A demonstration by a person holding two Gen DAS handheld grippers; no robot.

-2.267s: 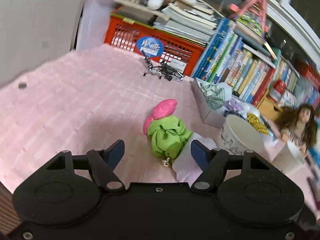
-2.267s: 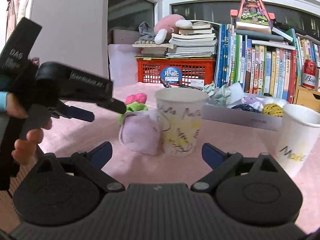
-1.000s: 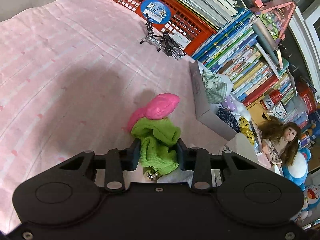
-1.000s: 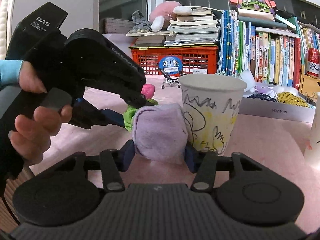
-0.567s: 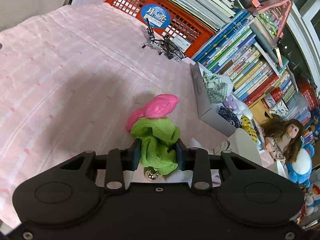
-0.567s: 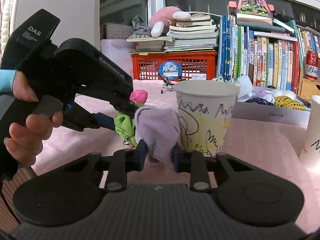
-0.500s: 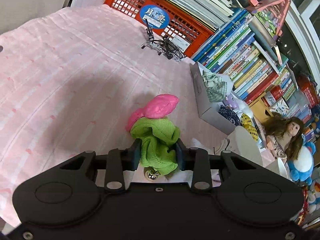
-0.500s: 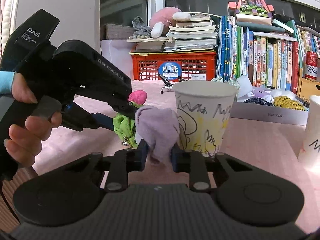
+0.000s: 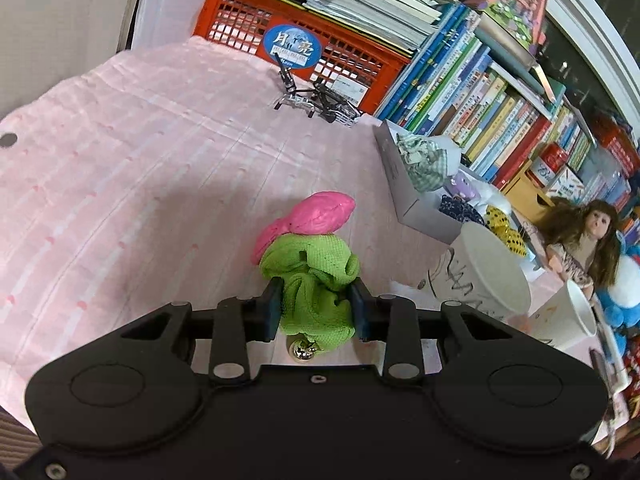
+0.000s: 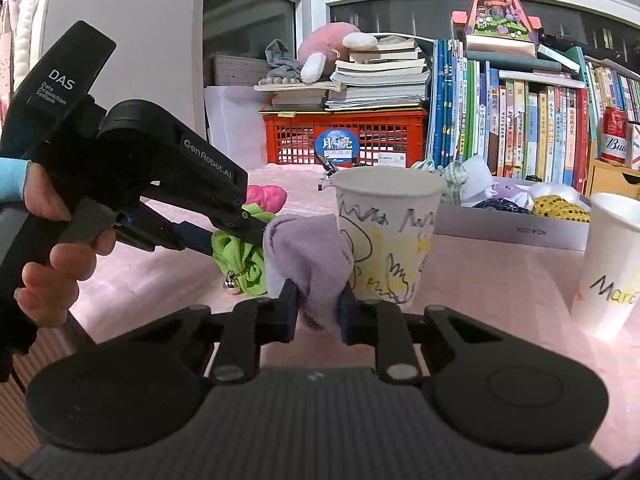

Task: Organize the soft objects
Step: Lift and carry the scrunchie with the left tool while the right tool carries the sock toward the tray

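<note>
- Over the pink tablecloth: left gripper, marked "GenRobot.AI" and "DAS", clamping a green scrunchie.
- Beside it: right gripper pinching a lilac cloth against a scribbled paper cup.
- Behind: grey box holding more soft things; "Bud" can.

Behind the red crate, books were shelved; a beer can (red) was seen beside them.
</note>
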